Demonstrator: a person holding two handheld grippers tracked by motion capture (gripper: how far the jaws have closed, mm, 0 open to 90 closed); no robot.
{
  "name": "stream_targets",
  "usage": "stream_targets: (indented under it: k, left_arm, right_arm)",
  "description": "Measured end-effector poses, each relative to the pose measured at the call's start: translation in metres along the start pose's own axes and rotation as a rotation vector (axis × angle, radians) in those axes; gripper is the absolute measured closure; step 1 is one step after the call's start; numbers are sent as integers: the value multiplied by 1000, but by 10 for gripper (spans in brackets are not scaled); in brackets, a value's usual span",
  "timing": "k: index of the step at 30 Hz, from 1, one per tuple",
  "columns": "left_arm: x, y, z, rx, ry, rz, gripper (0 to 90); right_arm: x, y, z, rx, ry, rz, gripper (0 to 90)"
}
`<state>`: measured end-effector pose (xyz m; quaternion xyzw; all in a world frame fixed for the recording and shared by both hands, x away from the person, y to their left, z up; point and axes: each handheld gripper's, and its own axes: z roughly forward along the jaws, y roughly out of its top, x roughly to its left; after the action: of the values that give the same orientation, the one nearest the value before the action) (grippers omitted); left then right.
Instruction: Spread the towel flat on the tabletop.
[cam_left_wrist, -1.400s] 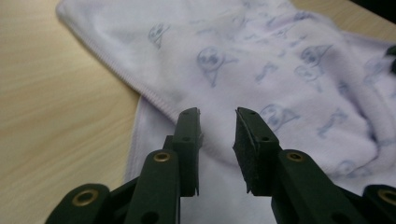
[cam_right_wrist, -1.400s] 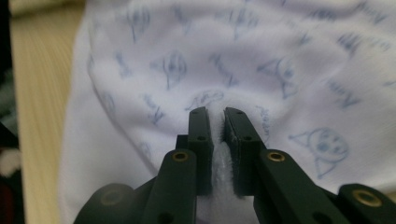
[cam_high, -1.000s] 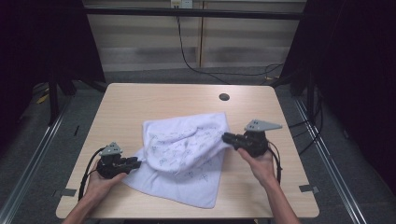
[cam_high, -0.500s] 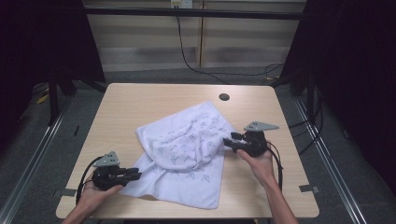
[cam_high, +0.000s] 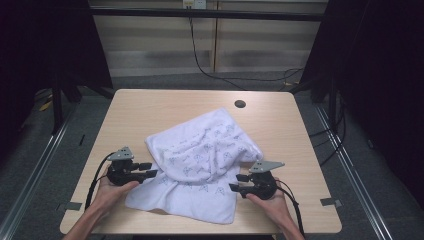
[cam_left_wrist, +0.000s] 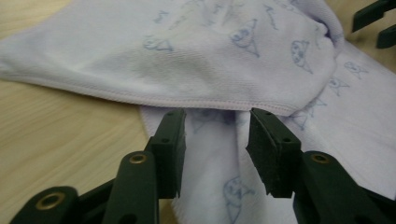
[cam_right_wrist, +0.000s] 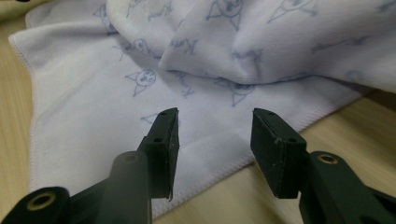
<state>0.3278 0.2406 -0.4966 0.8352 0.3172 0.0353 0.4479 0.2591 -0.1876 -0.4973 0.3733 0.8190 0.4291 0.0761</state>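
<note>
A white towel (cam_high: 205, 150) printed with pale blue cat faces lies crumpled mid-table, its upper layer folded over a flat lower layer. My left gripper (cam_high: 150, 169) sits at the towel's near left edge. Its jaws have just been opening and stand apart (cam_left_wrist: 215, 140) over the lower layer, just under the fold's hem, pressing nothing. My right gripper (cam_high: 236, 182) is low at the towel's near right edge. Its jaws have also just been opening and stand apart (cam_right_wrist: 215, 140) above the flat cloth (cam_right_wrist: 93, 116) near its hem, gripping nothing. The right gripper's jaws appear far off (cam_left_wrist: 376, 21).
The wooden table (cam_high: 150, 110) has a round cable hole (cam_high: 240, 104) at its far side. Bare wood flanks the towel on both sides. Black frame posts and a hanging cable (cam_high: 200, 55) stand behind the table. Grey tape marks (cam_high: 329, 202) sit at the near corners.
The right gripper dropped from the raised fold to the towel's near right edge, letting go. The fold fell and spread toward the far side. The left gripper's jaws parted.
</note>
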Motion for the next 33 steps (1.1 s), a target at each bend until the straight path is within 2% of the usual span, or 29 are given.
stream_targets:
  k: [1, 3, 5, 6, 7, 8, 9, 10, 11, 14, 16, 17, 20, 21, 22, 25, 26, 28, 30, 31, 33]
  left_arm:
    - [-2, -2, 4, 26, 8, 17, 538]
    - [-4, -4, 8, 50, 3, 27, 528]
    - [-7, -6, 11, 48, -1, 34, 523]
    - [-8, -6, 11, 53, 10, 50, 579]
    - [-11, -6, 11, 58, 29, 82, 579]
    - [-12, -5, 12, 66, 31, 102, 644]
    - [-13, -5, 12, 72, 10, 92, 719]
    - [-15, -6, 12, 75, 9, 105, 784]
    - [-18, -6, 11, 83, 11, 121, 811]
    - [-21, -7, 5, 88, -3, 116, 849]
    - [-19, -9, -1, 62, -21, 86, 852]
    - [-18, -8, -6, 39, -35, 68, 852]
    - [-19, -3, -21, -37, -61, 42, 855]
    - [-21, 1, -26, -55, -65, 43, 856]
    - [-22, 5, -30, -75, -67, 52, 856]
    - [-27, 22, -47, -164, -82, 39, 857]
    - [-27, 27, -50, -178, -87, 39, 857]
    - [-30, 39, -61, -223, -94, 39, 857]
    - [-34, 52, -73, -268, -95, 55, 857]
    - [-36, 58, -79, -293, -108, 59, 857]
    - [-43, 71, -94, -340, -103, 85, 857]
  right_arm:
    - [3, 0, 8, 19, -1, -27, 505]
    - [4, 0, 15, 40, 3, -46, 474]
    - [6, 0, 16, 33, -10, -62, 461]
    - [10, -1, 18, 34, -30, -97, 472]
    - [10, -1, 18, 34, -30, -97, 472]
    - [13, -2, 19, 35, -61, -138, 486]
    - [17, -2, 19, 45, -80, -147, 498]
    - [19, -2, 18, 57, -88, -147, 537]
    - [20, -2, 17, 56, -81, -159, 590]
    - [23, -3, 14, 65, -52, -161, 820]
    - [19, -5, 11, 62, -12, -112, 857]
    - [18, -5, 9, 55, 0, -103, 860]
    - [13, 4, -10, -29, 25, -57, 863]
    - [12, 17, -29, -85, 13, -60, 864]
    - [12, 17, -29, -85, 13, -60, 864]
    - [10, 37, -58, -166, 2, -62, 864]
    - [9, 47, -69, -191, -16, -75, 865]
    - [6, 60, -84, -236, -15, -69, 864]
    - [4, 77, -102, -301, -18, -73, 865]
    - [4, 82, -107, -320, -17, -81, 864]
    - [7, 94, -120, -362, -21, -103, 864]
